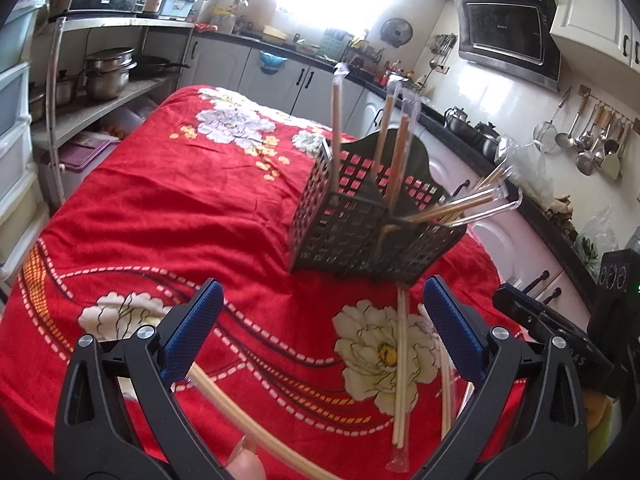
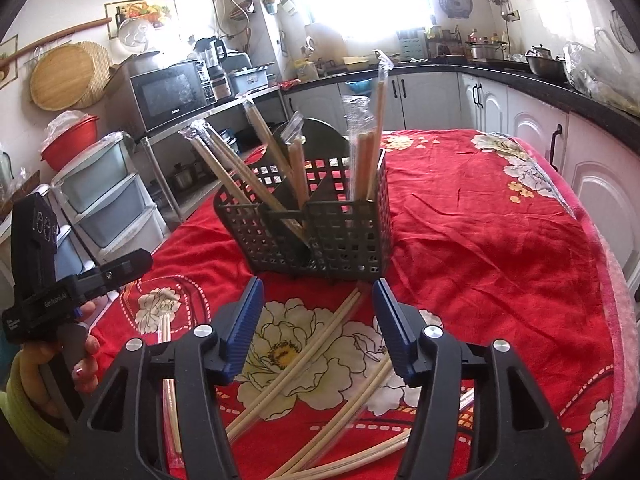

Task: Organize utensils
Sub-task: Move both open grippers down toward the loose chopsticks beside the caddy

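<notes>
A dark grid utensil basket stands on the red flowered cloth, with several wrapped chopstick pairs upright or leaning in its compartments; it also shows in the right wrist view. My left gripper is open and empty above the cloth. Loose wrapped chopsticks lie in front of the basket, and one pair crosses under the left finger. My right gripper is open and empty above more loose chopsticks. The left gripper's body shows at the left of the right wrist view.
The table's red cloth stretches left and back. White kitchen cabinets and a dark counter with pots run along the right. A shelf with a microwave and plastic drawers stands to the left.
</notes>
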Motion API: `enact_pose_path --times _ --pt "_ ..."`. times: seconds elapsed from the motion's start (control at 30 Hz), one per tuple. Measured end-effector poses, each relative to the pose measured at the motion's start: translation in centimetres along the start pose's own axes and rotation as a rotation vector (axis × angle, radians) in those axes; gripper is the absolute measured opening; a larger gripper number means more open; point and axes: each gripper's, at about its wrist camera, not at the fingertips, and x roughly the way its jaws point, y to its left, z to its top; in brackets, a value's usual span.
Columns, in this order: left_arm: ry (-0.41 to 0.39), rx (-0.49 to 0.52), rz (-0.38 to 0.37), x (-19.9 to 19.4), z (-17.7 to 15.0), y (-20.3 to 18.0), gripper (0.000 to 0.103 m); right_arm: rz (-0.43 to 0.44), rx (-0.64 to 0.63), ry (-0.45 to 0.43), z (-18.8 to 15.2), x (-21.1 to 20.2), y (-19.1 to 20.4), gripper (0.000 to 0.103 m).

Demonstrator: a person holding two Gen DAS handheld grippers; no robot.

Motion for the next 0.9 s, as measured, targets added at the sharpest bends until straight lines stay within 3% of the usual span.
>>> enact_pose_path --times 0.6,0.9 --pt "0.11 -0.062 0.104 0.2 -2.9 4.2 0.092 0.004 -0.004 0.072 -0.8 2.1 0.7 0.059" --pt "0.176 -0.088 0.11 0.7 -4.3 5.7 0.092 -0.008 -0.008 0.104 -0.9 3.6 0.8 0.059"
